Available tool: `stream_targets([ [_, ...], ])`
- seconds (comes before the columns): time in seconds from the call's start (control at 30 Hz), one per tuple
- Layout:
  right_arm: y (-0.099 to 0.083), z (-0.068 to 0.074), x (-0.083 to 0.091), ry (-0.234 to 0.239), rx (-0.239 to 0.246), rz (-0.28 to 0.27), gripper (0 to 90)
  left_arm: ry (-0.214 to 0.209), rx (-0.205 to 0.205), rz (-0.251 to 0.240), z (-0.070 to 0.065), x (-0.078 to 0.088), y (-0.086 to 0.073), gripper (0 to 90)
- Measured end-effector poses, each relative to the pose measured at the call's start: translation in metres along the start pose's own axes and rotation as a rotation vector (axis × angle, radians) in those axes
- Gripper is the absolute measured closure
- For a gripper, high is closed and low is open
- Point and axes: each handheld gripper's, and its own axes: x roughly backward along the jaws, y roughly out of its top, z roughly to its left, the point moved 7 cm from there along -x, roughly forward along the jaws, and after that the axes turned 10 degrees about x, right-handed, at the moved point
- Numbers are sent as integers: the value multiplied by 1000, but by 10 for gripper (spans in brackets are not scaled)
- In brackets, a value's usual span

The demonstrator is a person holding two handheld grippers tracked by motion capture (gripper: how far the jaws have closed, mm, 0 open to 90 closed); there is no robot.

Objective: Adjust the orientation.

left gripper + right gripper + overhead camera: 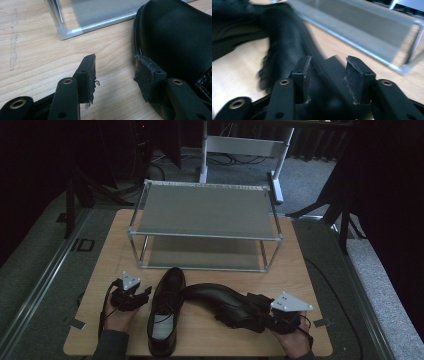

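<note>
Two black leather dress shoes on the bench. Upright shoe [165, 312] stands laces up, toe toward the rack. Second shoe [225, 302] lies tilted, toe touching the first.

Right tongs [260, 315] straddle the tilted shoe's heel end, half apart; right gripper view is blurred, so pad contact cannot be told.

Left tongs [115, 75] half apart, bare wood between the jaws, one pad just beside the upright shoe's toe.

Two-tier metal rack [205, 210] behind, both shelves bare. Bench [100, 265] edge near both hands. No writing legible.
</note>
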Motion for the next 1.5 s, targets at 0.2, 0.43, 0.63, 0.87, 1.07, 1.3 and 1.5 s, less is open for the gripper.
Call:
stream_targets([
  [0.2,-11,21,1,-20,126,48,358,1,-6,4,-2,-1,0,523],
  [0.43,-20,23,-12,-3,171,94,230,-2,-5,5,-1,-1,0,523],
  [0.63,-18,18,-13,6,179,82,239,-4,-11,9,-2,-2,0,523],
  [0.87,-11,3,-17,10,125,55,259,-5,-9,11,-3,-3,-1,522],
  [1.07,-9,-28,-30,-70,83,106,389,-5,-8,9,-2,-2,0,522],
  [1.3,-8,-46,-38,-44,41,144,461,-7,-10,12,-3,-3,-1,521],
  [1.5,-8,-64,-46,-62,10,183,646,-11,-14,15,-5,-4,-1,520],
])
